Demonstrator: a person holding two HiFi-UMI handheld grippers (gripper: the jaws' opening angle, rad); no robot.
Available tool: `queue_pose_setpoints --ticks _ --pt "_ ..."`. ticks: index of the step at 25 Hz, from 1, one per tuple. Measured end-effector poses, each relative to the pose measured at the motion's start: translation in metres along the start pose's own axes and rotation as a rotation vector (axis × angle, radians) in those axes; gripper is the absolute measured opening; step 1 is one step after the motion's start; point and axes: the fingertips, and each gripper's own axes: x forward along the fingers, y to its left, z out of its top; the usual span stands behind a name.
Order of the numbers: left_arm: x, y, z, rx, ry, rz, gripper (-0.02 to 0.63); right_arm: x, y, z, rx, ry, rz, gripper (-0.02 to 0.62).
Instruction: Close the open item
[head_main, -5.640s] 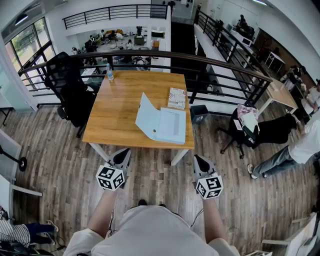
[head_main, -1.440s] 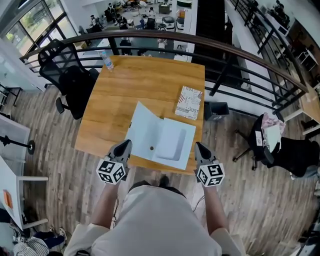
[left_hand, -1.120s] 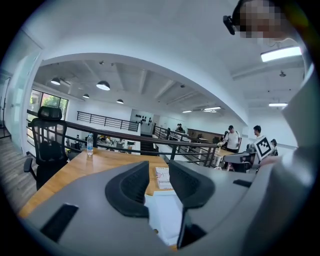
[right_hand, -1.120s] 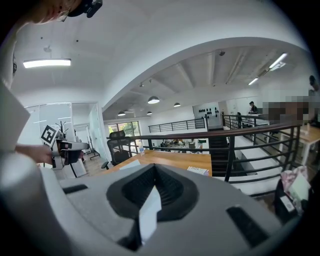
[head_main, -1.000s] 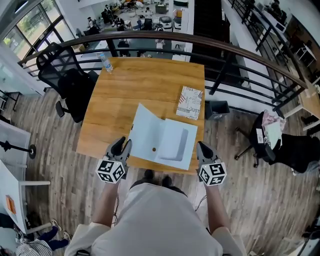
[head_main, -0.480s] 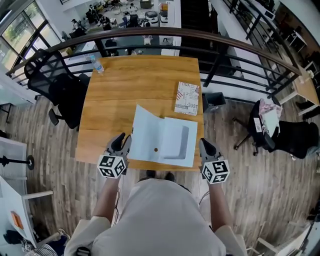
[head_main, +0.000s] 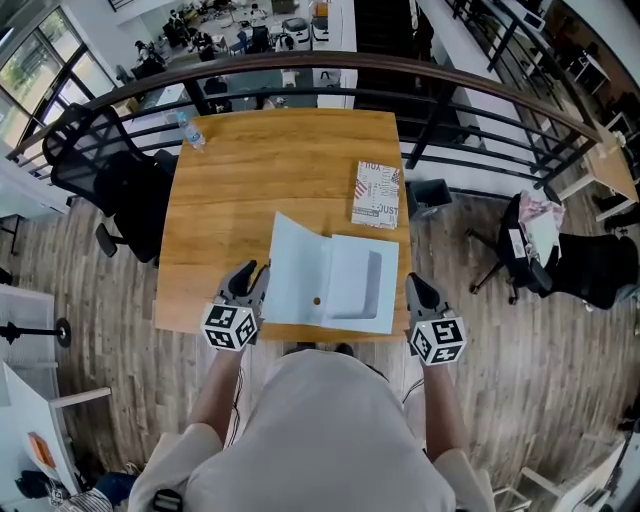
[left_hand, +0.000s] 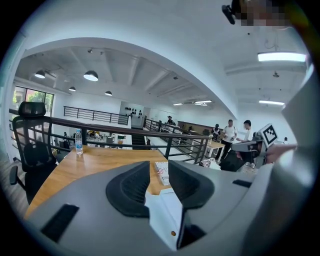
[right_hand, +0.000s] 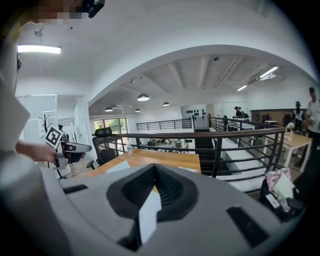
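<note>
Approaching the light-blue folder (head_main: 340, 300), judging by the layout, with the closing itself not yet begun. Lies spread open at the near edge of the worktop (head_main: 260, 170), cover flap (head_main: 292, 262) tilted up on the left side, shallow tray half (head_main: 357, 283) flat on the right, just short of a printed booklet (head_main: 377, 194) farther back. Flanked by both tools: left tongs (head_main: 251, 272) just beside the raised flap, parted by a narrow gap and holding nothing; right tongs (head_main: 414, 282) off the tray's near right corner, pinched together at the tips, likewise empty. Touching the folder nowhere visible. Calls next for getting the left tongs behind or under the flap's free edge, then swinging it rightward over the tray and pressing flat. Probably wants the right tongs steadying the tray against sliding off the near edge.
</note>
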Motion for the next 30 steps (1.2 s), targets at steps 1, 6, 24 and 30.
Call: queue_pose_setpoints --ticks 1,6,24,30 --pt "0.000 0.002 -0.001 0.002 0.001 0.003 0.109 0.000 0.000 -0.001 0.001 0.001 -0.003 0.003" --pt "0.008 0.010 -0.011 0.006 0.040 0.003 0.111 -0.001 -0.003 -0.002 0.009 0.004 -0.019 0.002" --pt "0.056 0.043 -0.106 0.031 0.265 -0.033 0.117 -0.009 -0.010 -0.031 0.040 0.083 -0.108 0.003" --pt "0.069 0.045 -0.130 0.024 0.320 -0.072 0.119 -0.008 -0.008 -0.045 0.060 0.110 -0.133 0.002"
